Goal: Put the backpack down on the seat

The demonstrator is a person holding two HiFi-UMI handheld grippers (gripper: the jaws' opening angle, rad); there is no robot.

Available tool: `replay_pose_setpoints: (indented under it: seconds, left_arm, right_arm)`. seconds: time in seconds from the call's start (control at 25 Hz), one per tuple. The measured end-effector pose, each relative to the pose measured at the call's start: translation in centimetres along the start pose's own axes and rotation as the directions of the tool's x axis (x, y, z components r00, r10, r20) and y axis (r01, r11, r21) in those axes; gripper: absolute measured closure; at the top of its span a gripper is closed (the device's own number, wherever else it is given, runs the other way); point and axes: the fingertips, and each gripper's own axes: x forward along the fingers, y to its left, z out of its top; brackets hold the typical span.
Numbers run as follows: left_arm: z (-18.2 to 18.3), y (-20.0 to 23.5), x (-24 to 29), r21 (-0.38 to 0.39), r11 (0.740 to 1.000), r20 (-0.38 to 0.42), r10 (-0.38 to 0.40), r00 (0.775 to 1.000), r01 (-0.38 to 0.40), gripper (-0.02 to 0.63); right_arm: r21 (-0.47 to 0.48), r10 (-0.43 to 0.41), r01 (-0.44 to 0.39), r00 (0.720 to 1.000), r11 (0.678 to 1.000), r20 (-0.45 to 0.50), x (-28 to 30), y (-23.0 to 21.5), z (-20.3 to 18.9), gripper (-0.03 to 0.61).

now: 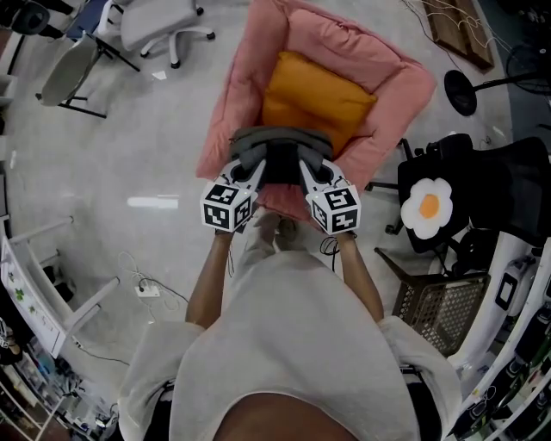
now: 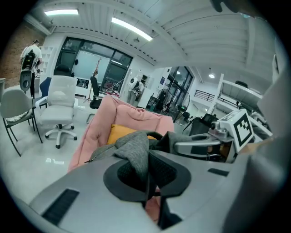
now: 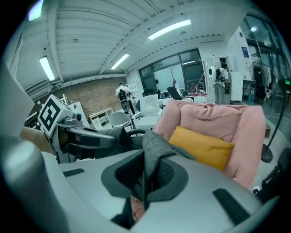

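Crowding the pink seat (image 1: 241,95) in the head view are a white office chair (image 1: 159,26) at ten o'clock, a round black stand base (image 1: 461,92) at three o'clock, and a black chair (image 1: 508,194) at four o'clock bearing a fried-egg cushion (image 1: 428,207). A wire basket (image 1: 439,306) stands at five o'clock. A white power strip (image 1: 148,290) lies on the floor at seven o'clock.

An orange cushion (image 1: 314,99) fills the back of the seat, right behind the grey backpack (image 1: 274,139). The backpack hangs over the seat's front edge at six o'clock. The left gripper (image 1: 245,165) and the right gripper (image 1: 312,168) hold it side by side, each with its jaws pinched shut on a fold of grey fabric.

Most of the backpack is hidden under the grippers and their marker cubes, so I cannot tell whether it touches the seat. The person's torso blocks the floor below.
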Motion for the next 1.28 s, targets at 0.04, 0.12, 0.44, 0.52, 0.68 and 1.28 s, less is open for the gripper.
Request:
replay_pose_setpoints:
  seconds: [0.04, 0.12, 0.44, 0.52, 0.68, 1.28]
  left_arm:
    - [-0.2, 0.2, 0.3, -0.006, 1.000, -0.007, -0.001, 1.000, 0.001, 0.578]
    - [-0.9, 0.6, 0.8, -0.020, 1.000, -0.026, -0.003, 1.000, 0.003, 0.578]
    - [-2.3, 1.6, 2.5, -0.029, 0.999, -0.066, -0.017, 0.998, 0.016, 0.578]
    - [-2.3, 1.8, 2.6, -0.027, 1.000, -0.068, -0.018, 0.998, 0.016, 0.578]
    - [-2.4, 2.3, 3.1, -0.023, 1.000, -0.073, -0.021, 0.997, 0.019, 0.578]
    - [-0.4, 6.2, 7.9, 0.009, 0.999, -0.100, -0.031, 0.995, 0.032, 0.578]
  right_arm:
    - [0.006, 0.000, 0.000, 1.000, 1.000, -0.007, 0.3, -0.1, -0.3, 0.552]
    - [0.019, 0.003, -0.002, 1.000, 1.000, -0.025, 1.0, -0.4, -1.0, 0.552]
    - [0.037, 0.005, -0.003, 0.999, 0.999, -0.054, 2.8, -1.0, -2.9, 0.552]
    - [0.035, 0.007, -0.005, 0.998, 0.999, -0.057, 3.0, -1.0, -2.9, 0.552]
    - [0.032, 0.013, -0.011, 0.998, 0.999, -0.064, 3.5, -1.1, -3.2, 0.552]
    - [0.008, 0.034, -0.033, 0.994, 0.999, -0.109, 8.6, -4.5, -2.4, 0.552]
